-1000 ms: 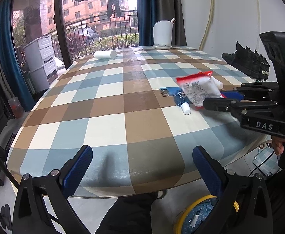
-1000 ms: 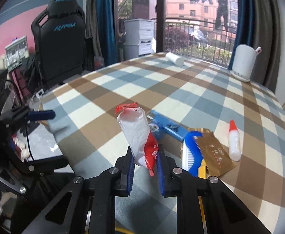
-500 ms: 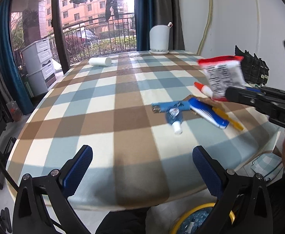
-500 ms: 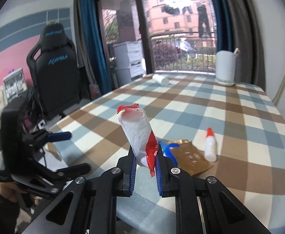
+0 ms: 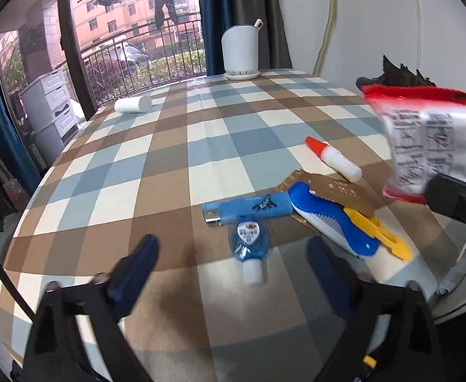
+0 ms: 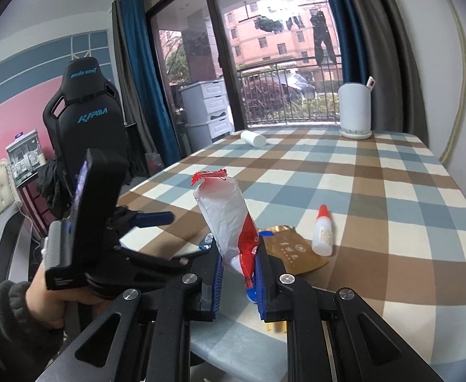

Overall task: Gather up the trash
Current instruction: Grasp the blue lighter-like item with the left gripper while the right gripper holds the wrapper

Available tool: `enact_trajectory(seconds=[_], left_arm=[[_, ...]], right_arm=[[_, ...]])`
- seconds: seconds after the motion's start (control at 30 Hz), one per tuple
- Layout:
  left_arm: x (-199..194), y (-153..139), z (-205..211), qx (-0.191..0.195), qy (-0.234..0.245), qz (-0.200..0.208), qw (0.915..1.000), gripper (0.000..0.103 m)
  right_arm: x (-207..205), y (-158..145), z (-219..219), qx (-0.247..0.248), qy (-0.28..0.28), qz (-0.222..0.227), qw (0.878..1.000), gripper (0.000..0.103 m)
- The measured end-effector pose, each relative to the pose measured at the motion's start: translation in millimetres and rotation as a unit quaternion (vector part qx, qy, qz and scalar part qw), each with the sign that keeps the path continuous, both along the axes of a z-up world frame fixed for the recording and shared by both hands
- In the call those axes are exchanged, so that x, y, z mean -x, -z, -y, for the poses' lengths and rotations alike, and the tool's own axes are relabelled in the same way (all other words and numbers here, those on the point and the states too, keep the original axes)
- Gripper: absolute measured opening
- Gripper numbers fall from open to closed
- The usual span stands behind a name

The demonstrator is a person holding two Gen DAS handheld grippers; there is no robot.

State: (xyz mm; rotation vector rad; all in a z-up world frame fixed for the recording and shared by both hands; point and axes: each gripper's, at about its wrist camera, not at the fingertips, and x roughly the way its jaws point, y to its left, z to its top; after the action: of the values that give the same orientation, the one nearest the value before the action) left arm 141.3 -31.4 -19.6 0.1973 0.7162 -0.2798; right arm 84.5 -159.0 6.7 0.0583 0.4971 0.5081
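My right gripper (image 6: 237, 259) is shut on a crumpled red and white wrapper (image 6: 225, 213) and holds it upright above the table's near edge; the wrapper also shows in the left wrist view (image 5: 430, 140). My left gripper (image 5: 233, 254) is open and empty, low over the table, with a small blue bottle (image 5: 249, 242) between its fingers. Beyond it lie a blue lighter (image 5: 249, 208), a blue and yellow brush (image 5: 341, 222), a brown packet (image 5: 335, 187) and a red-capped glue bottle (image 5: 333, 159). The left gripper (image 6: 150, 219) shows at the left of the right wrist view.
The checked tablecloth (image 5: 175, 146) covers an oval table. A white roll (image 5: 132, 105) lies at the far left and a white holder (image 5: 240, 54) stands at the far end. A black gaming chair (image 6: 83, 121) and a black object (image 5: 395, 78) flank the table.
My left gripper has moved forward over the table toward the blue bottle and lighter. My right gripper has kept hold of the wrapper and lifted it, moving right in the left view.
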Motion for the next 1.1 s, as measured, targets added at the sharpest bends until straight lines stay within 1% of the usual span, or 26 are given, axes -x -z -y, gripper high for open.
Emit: enact_trajectory(seconds=[0.07,0.1,0.13,0.2,0.3,0.37,0.4,0.43,0.5,0.67,0.8,0.93,1.03,1.1], left_arm=[[-3,2,2,0.003,-0.003,-0.004,1.0000,0.075],[-5,3,2,0.005,-0.002,-0.006,1.0000,0.069],[-7,4,3,0.005,-0.003,-0.008,1.0000,0.065],[-9,6,5,0.001,-0.002,-0.013,0.9999,0.056],[-10,11,9,-0.007,0.004,-0.020,0.9998,0.048],[-10,11,9,-0.004,0.007,-0.017,0.9998,0.043],[-9,10,9,-0.004,0.010,-0.014,0.9998,0.030],[-8,10,10,-0.006,0.011,-0.011,0.9999,0.027],[-5,10,10,-0.010,0.013,-0.002,0.9999,0.027],[5,1,4,0.008,0.019,0.006,0.9998,0.027],[14,-10,-2,0.018,0.021,0.013,0.9995,0.027],[22,-14,-6,0.025,0.028,0.018,0.9991,0.026],[33,-17,-10,0.030,0.033,0.021,0.9988,0.019],[40,-17,-13,0.033,0.036,0.025,0.9985,0.019]], right_arm=[[1,1,2,-0.002,-0.001,-0.002,1.000,0.016],[0,2,2,-0.003,-0.001,-0.002,1.000,0.016],[0,3,2,-0.003,-0.002,-0.003,1.000,0.016],[-1,4,2,-0.006,-0.004,-0.004,1.000,0.016],[-1,5,1,-0.007,-0.006,-0.004,1.000,0.016],[-1,5,1,-0.007,-0.007,-0.004,1.000,0.016],[-1,6,0,-0.007,-0.008,-0.005,1.000,0.016],[-1,7,0,-0.006,-0.009,-0.005,1.000,0.016],[-1,9,-1,-0.005,-0.009,-0.007,1.000,0.016],[0,12,-2,-0.002,-0.007,-0.014,1.000,0.016],[5,9,-4,-0.006,-0.007,-0.014,1.000,0.016],[13,6,-8,-0.005,-0.008,-0.013,1.000,0.016],[22,5,-12,-0.008,-0.011,-0.014,1.000,0.016],[30,6,-15,-0.008,-0.013,-0.016,1.000,0.016]])
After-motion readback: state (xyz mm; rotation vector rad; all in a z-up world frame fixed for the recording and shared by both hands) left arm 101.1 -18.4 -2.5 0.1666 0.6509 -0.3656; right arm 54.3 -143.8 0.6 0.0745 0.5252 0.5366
